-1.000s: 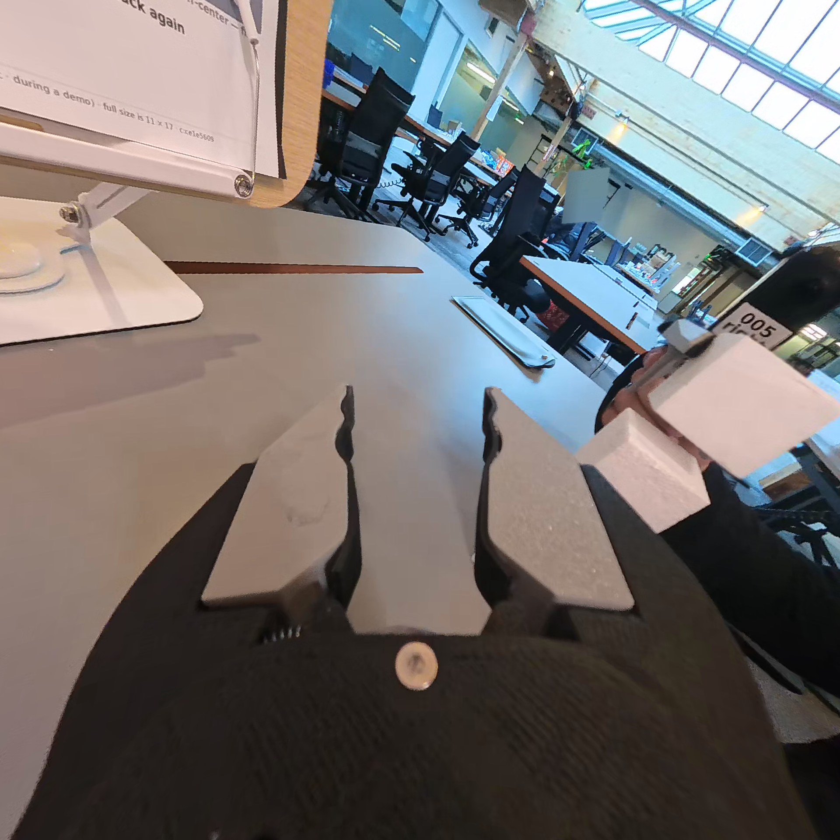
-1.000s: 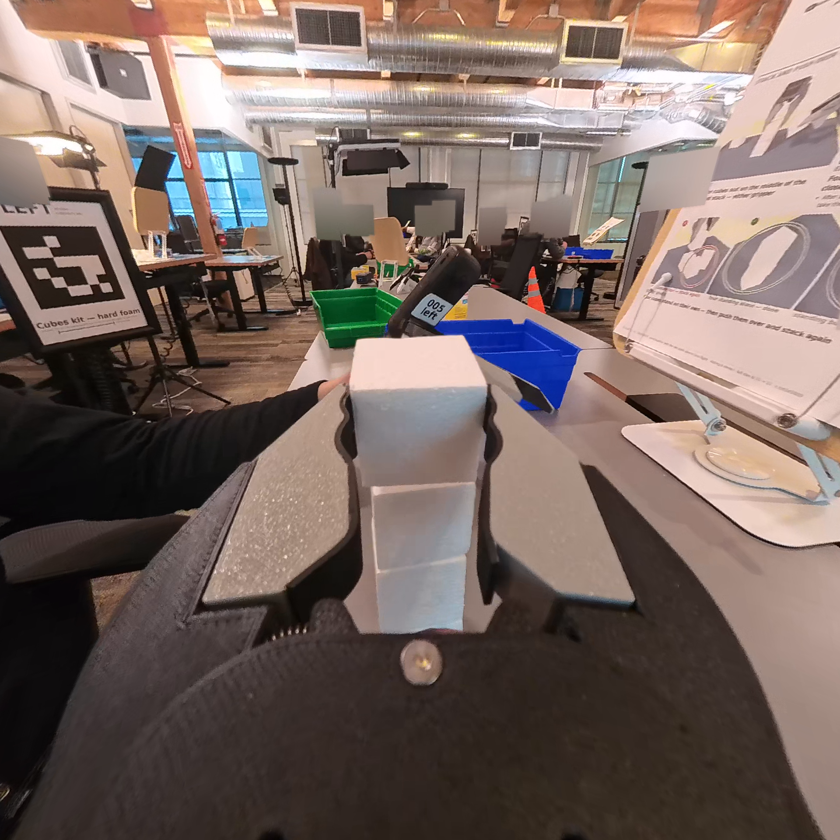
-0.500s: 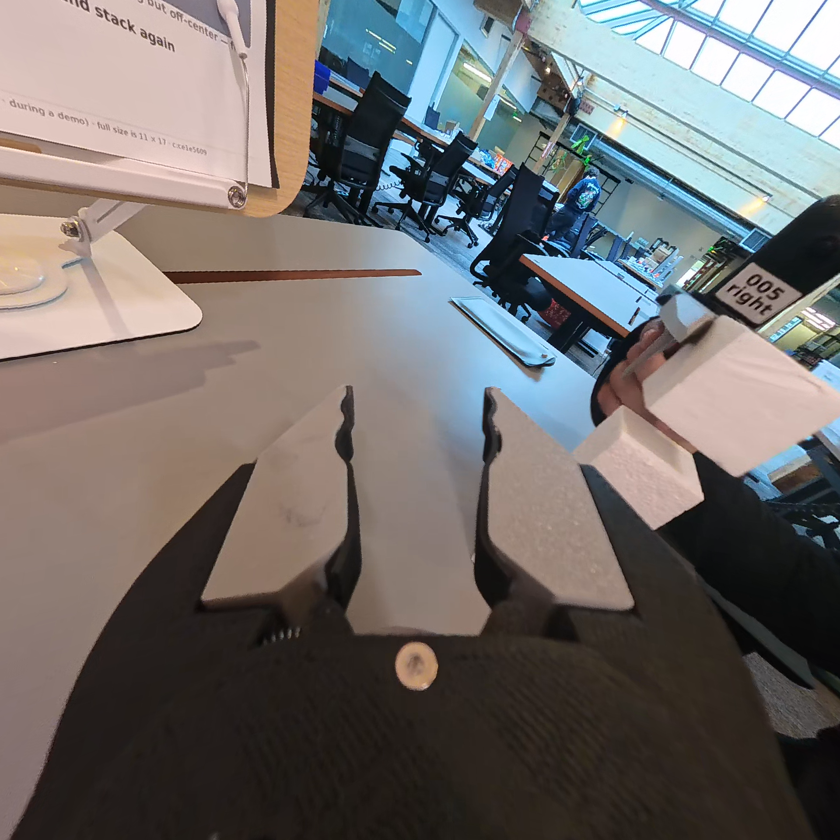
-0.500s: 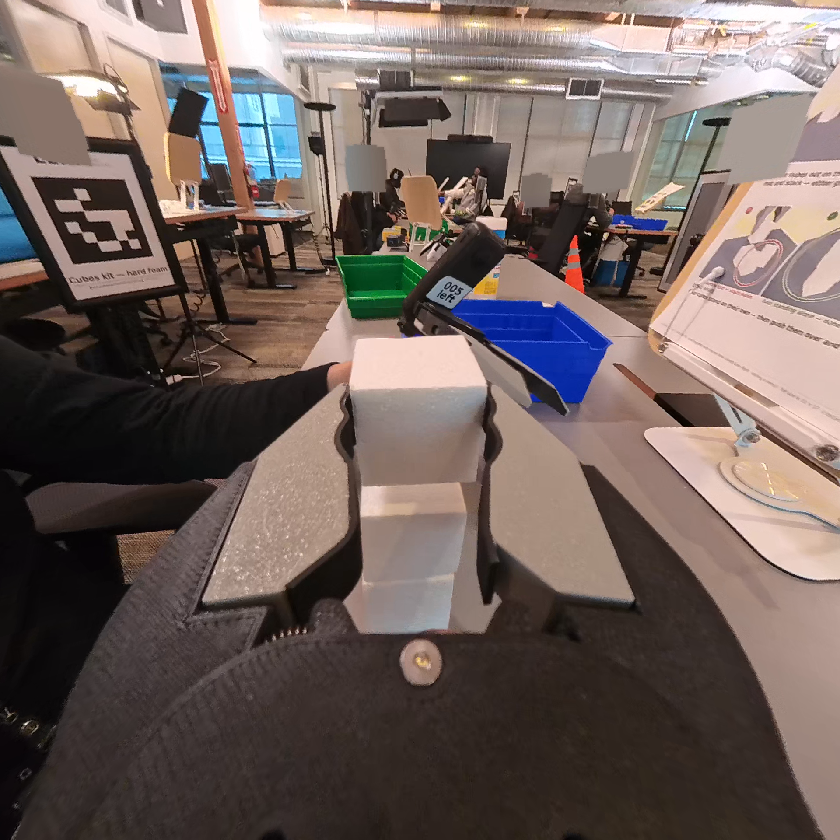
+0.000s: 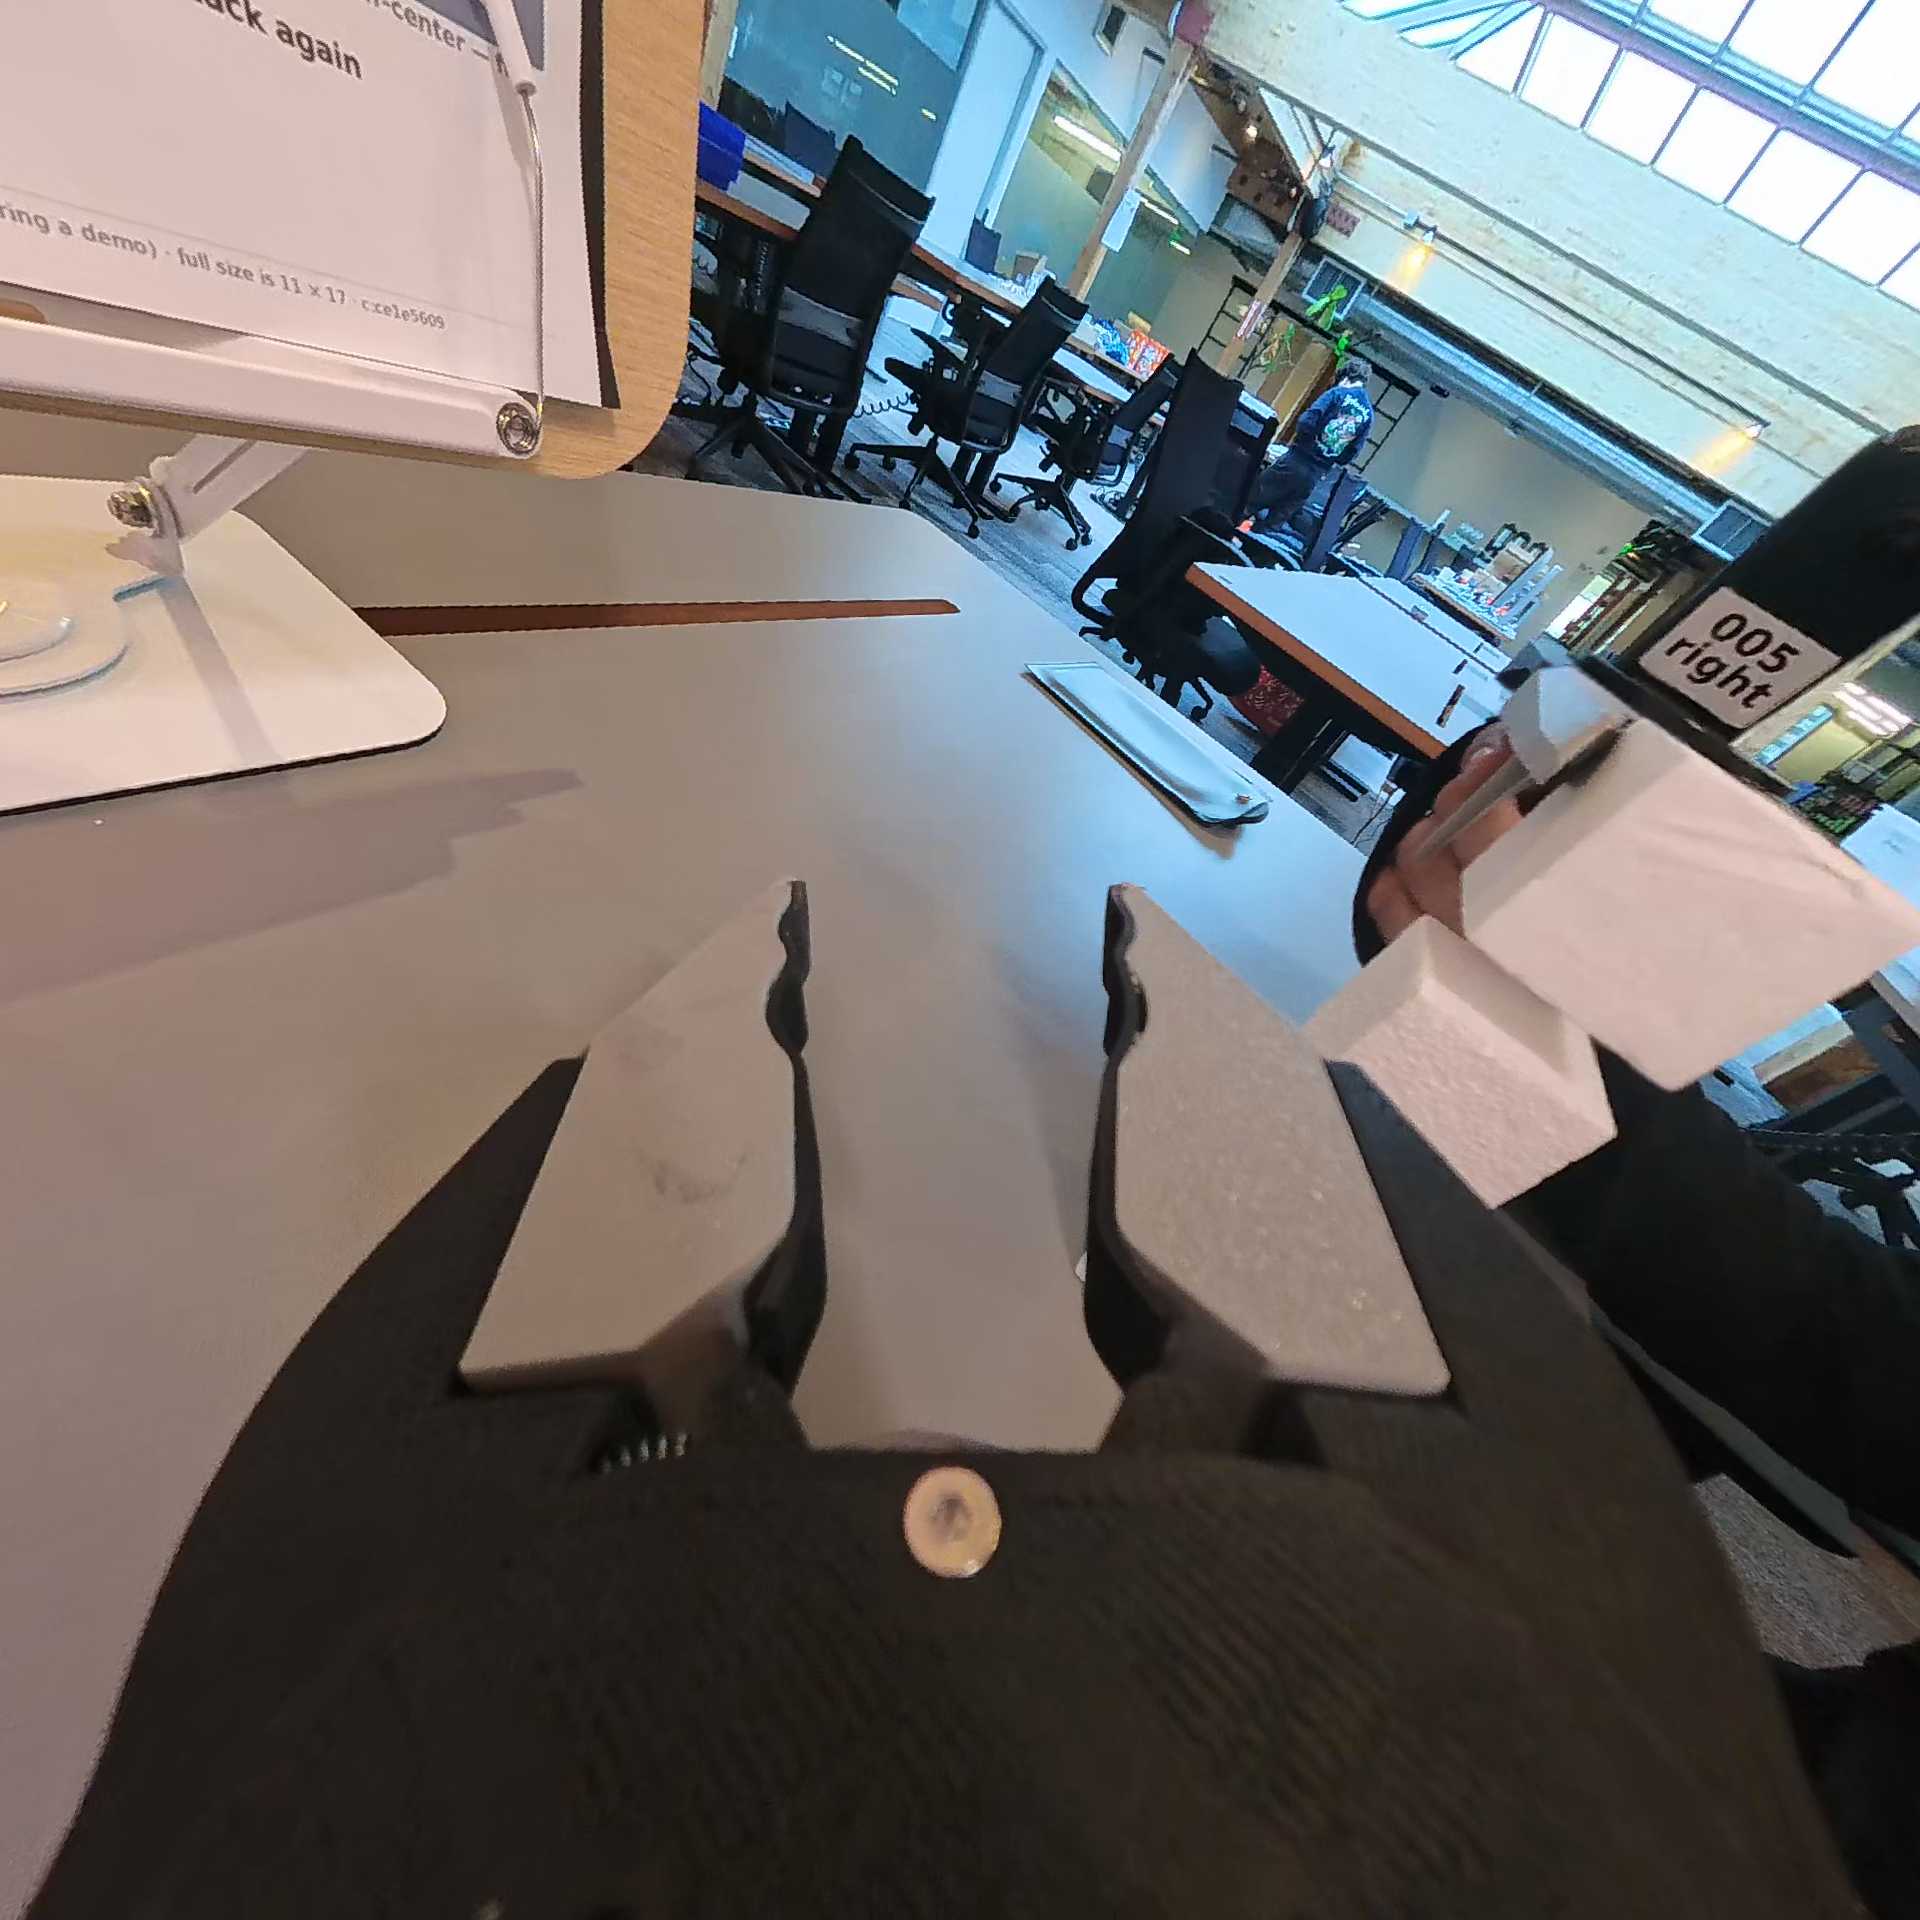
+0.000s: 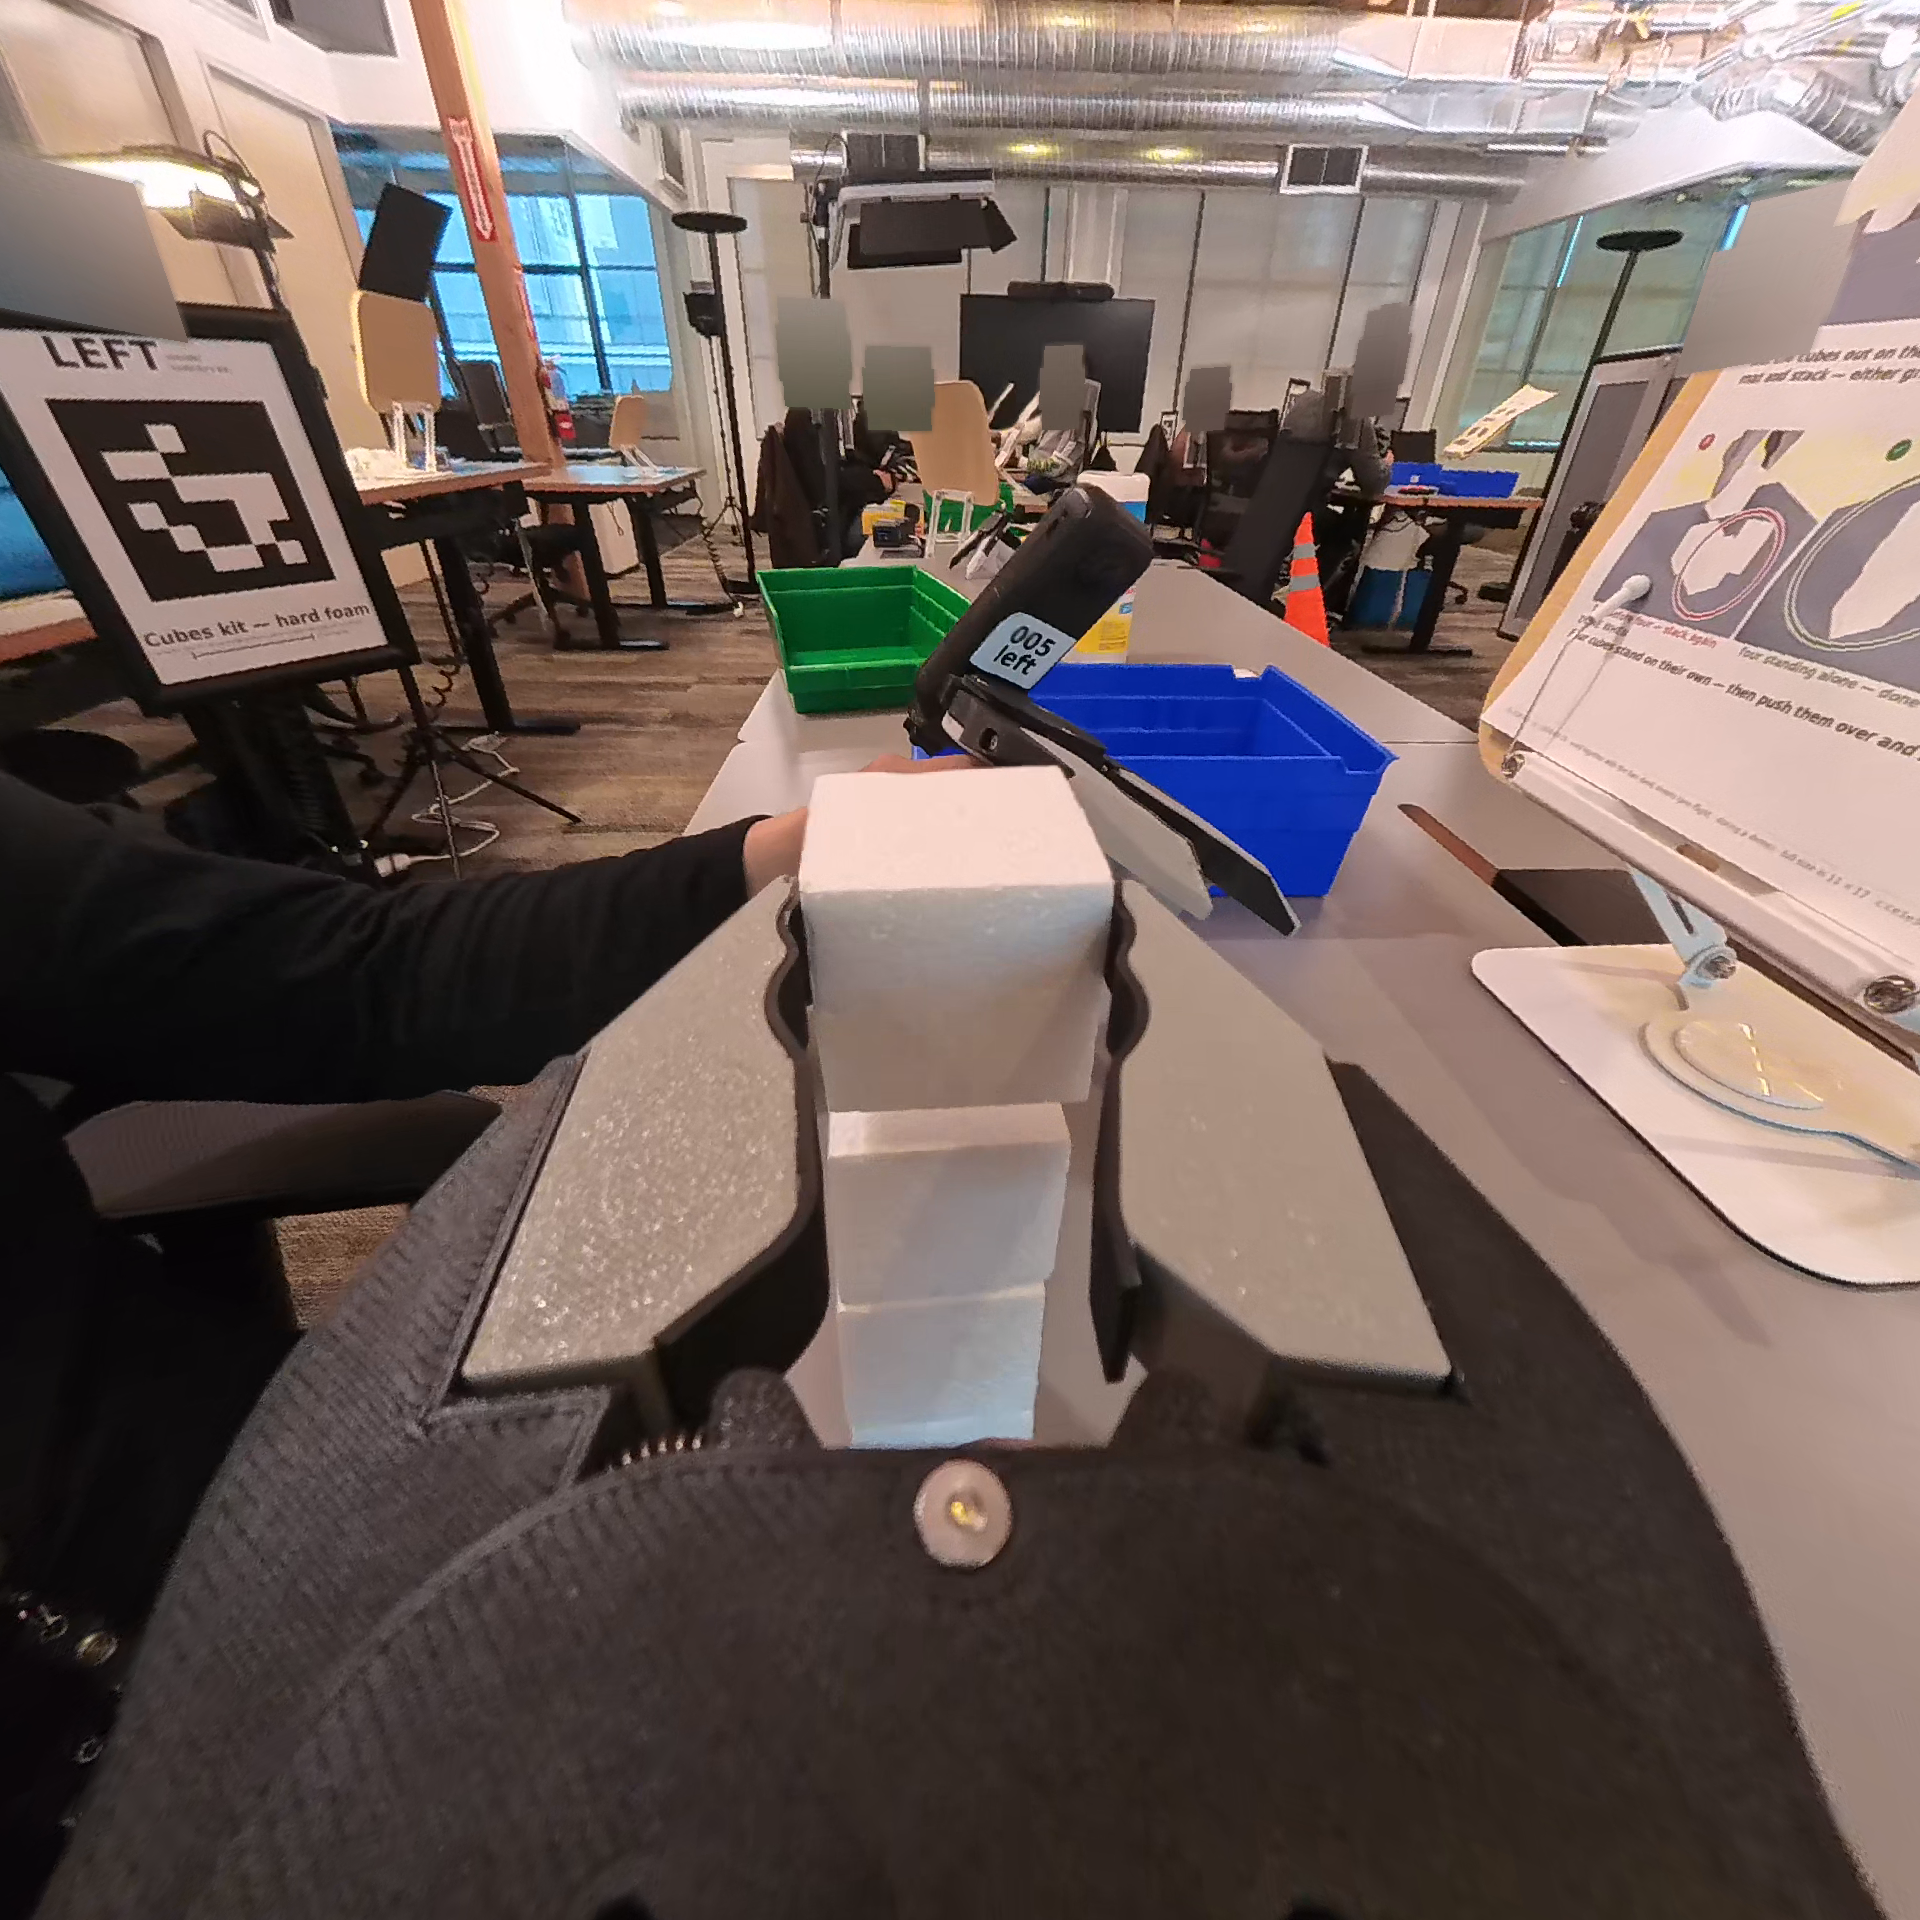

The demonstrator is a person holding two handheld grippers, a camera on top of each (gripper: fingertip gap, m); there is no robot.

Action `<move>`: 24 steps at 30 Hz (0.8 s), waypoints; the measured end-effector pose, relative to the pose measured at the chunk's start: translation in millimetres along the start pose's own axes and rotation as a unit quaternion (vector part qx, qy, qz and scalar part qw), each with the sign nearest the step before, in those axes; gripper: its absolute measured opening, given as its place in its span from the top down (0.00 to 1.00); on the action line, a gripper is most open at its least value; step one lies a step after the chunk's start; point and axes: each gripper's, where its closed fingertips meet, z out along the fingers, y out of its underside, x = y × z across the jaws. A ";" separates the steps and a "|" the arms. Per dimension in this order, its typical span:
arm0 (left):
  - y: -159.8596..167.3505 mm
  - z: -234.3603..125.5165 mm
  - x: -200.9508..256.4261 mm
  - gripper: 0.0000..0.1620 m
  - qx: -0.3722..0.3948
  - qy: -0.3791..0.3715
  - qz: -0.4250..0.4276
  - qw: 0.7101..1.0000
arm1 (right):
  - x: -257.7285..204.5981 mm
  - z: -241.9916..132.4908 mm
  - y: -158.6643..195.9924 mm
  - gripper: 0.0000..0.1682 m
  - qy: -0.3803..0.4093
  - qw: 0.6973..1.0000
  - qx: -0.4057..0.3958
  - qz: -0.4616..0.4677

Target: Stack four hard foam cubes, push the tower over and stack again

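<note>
R gripper [image 6: 956,935] was clamped on the top foam cube [image 6: 951,925], held just above a column of two more white cubes [image 6: 945,1278] standing on the grey table [image 6: 1455,1195]; whether the held cube touched the one under it couldn't be told. Vs 0.5 s ago the grip was unchanged, but the R wrist view had tipped down a bit: more of the lower cubes showed between the fingers, and the L gripper behind sat lower in frame. L gripper [image 5: 956,935] was spread wide w/ nothing between its fingers, low over bare table [image 5: 727,727], same as before. In the L wrist view the held cube [image 5: 1683,935] and the cube beneath it [image 5: 1475,1081] appeared at far R, roughly where they were 0.5 s ago, and the white stand base [image 5: 208,675] w/ its printed sheet lay at upper L. In the R wrist view a blue bin [image 6: 1247,758] and a green bin [image 6: 862,634] sat farther back on the table, beyond the L gripper, and a black sleeve [image 6: 364,935] reached in from the L.
</note>
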 end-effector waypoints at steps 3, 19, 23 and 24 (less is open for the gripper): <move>0.9 0.7 0.3 0.66 -0.002 0.000 0.001 1.000 | 0.0 1.5 4.3 0.67 -0.001 1.000 -0.009 0.000; -0.6 -0.3 1.2 0.66 0.001 0.003 -0.001 1.000 | -1.3 2.8 11.1 0.67 -0.005 1.000 -0.016 0.000; -1.1 -0.8 1.3 0.66 0.002 0.003 -0.001 1.000 | -3.1 3.3 10.1 0.67 -0.009 1.000 -0.014 0.000; -1.1 -0.7 1.3 0.66 0.002 0.003 -0.001 1.000 | -3.1 3.6 10.9 0.67 -0.009 1.000 -0.016 -0.001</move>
